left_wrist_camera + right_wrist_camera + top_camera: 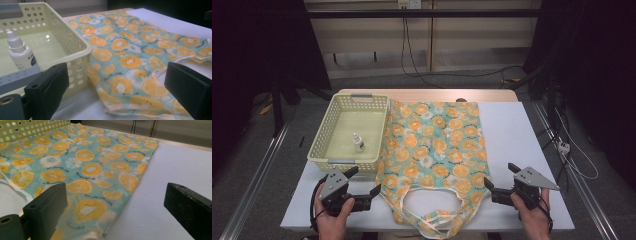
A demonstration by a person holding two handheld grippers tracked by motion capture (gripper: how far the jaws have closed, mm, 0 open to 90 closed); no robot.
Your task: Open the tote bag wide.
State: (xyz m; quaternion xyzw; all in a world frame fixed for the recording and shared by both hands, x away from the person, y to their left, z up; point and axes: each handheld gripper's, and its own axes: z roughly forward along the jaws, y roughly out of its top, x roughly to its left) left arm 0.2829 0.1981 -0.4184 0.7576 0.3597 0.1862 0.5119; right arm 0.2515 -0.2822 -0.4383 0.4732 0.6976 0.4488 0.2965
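Orange-slice printed teal fabric bag [432,150] lies flat on the white bench [522,150], handles toward the person. Left gripper [364,182] and right gripper [497,176] flank its near corners, jaws released, empty. Pinch both corners evenly, low, avoiding the cream perforated plastic basket [319,142].

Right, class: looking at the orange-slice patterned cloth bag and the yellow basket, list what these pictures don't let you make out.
- Small white dropper bottle: its label is too small in the high view, blurred and part-hidden by the pale yellow perforated plastic basket's grey handle in the left gripper view.
- Teal cloth bag with orange-slice print: handle loops cut off by the bottom edge in the high view.
- Bag's inside: hidden, as it lies flat.
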